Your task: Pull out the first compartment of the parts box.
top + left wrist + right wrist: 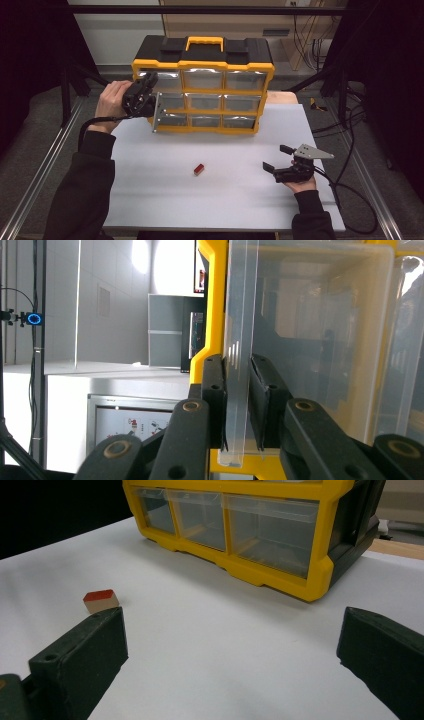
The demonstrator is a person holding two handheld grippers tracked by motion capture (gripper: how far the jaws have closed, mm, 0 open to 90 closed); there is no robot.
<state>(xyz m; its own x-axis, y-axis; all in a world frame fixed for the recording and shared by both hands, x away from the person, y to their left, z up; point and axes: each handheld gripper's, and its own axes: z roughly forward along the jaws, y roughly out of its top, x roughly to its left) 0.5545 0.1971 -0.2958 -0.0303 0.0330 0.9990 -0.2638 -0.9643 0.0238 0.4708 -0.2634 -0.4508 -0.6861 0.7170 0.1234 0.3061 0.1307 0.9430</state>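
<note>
Left gripper view: left gripper [239, 405] pinches a clear plastic drawer front [240, 340]; right gripper [230, 665] gapes empty.

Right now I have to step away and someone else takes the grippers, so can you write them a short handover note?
Left gripper: fingers shut on the clear front lip of a drawer at the left end of the yellow organizer; in the high view that drawer looks partly pulled out.
Right gripper: open, holding nothing, resting low at the right of the table.
Small red block: lies loose mid-table, untouched.
Done: drawer gripped.
Left, probably: right gripper picks up the block and puts it in the drawer, then the drawer is closed.
</note>
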